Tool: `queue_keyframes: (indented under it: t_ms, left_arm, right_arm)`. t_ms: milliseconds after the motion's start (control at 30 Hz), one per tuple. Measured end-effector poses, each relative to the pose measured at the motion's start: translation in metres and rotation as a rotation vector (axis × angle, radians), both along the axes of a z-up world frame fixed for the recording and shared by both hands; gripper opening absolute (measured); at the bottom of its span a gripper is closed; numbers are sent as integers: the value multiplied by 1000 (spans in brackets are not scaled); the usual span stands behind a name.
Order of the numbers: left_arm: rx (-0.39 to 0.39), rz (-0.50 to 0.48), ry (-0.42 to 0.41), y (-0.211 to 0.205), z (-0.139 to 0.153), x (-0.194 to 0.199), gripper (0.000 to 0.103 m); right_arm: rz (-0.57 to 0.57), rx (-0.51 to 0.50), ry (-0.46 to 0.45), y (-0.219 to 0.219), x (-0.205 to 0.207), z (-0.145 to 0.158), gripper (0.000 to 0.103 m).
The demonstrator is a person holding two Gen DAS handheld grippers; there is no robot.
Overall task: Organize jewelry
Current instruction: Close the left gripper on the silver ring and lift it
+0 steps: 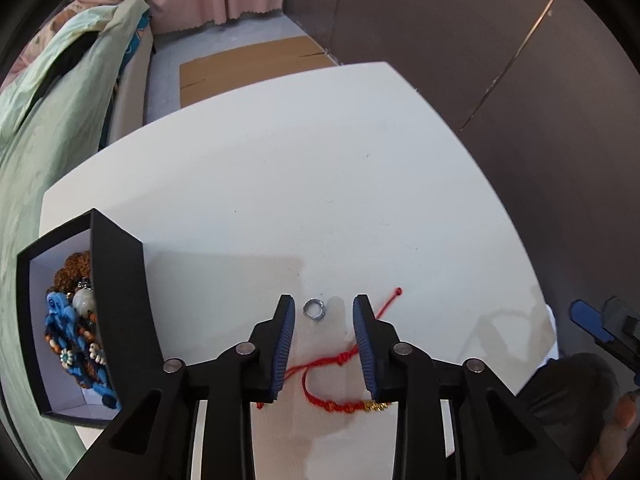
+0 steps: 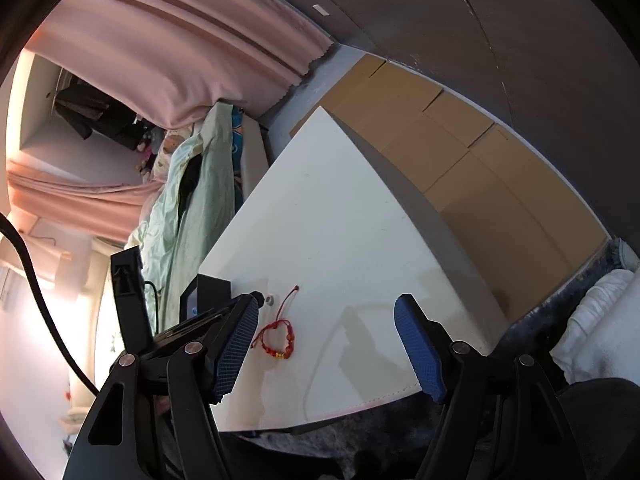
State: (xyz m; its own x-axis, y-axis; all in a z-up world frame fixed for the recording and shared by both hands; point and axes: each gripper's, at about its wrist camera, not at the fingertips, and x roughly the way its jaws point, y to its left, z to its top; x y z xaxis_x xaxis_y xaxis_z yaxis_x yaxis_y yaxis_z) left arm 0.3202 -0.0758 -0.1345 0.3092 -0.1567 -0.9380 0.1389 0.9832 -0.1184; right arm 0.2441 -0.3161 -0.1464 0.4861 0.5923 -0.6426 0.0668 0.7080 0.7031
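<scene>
A small silver ring [image 1: 314, 309] lies on the white table [image 1: 300, 168], just ahead of my open left gripper [image 1: 324, 312]. A red cord bracelet [image 1: 340, 398] with gold beads lies on the table under and between the left fingers. A black jewelry box [image 1: 120, 300] with a white lining stands open at the left, holding several beaded and blue cord pieces [image 1: 76, 332]. My right gripper [image 2: 326, 318] is open and empty above the near table edge. The right wrist view also shows the bracelet [image 2: 278, 338], the ring [image 2: 269, 300] and the box [image 2: 212, 286].
A bed with pale green bedding [image 1: 44, 120] runs along the table's left side. Flat cardboard [image 1: 248, 68] lies on the floor beyond the table, with a dark wall [image 1: 500, 60] to the right. The right gripper [image 1: 600, 328] shows at the left wrist view's right edge.
</scene>
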Motion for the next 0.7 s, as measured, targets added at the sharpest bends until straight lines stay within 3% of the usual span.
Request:
queue_keyframes:
  t_ms: [167, 333, 533, 700]
  left_arm:
    - [31, 14, 27, 1, -13, 4, 25]
    - [48, 26, 9, 2, -17, 3, 13]
    - [5, 24, 25, 6, -15, 4, 13]
    - [-16, 29, -12, 14, 5, -6, 13]
  right_arm:
    - [0, -9, 7, 3, 2, 0, 67]
    - [13, -20, 5, 9, 4, 0, 66]
    - [27, -44, 15, 13, 7, -3, 63]
    - [57, -71, 20, 22, 10, -6, 63]
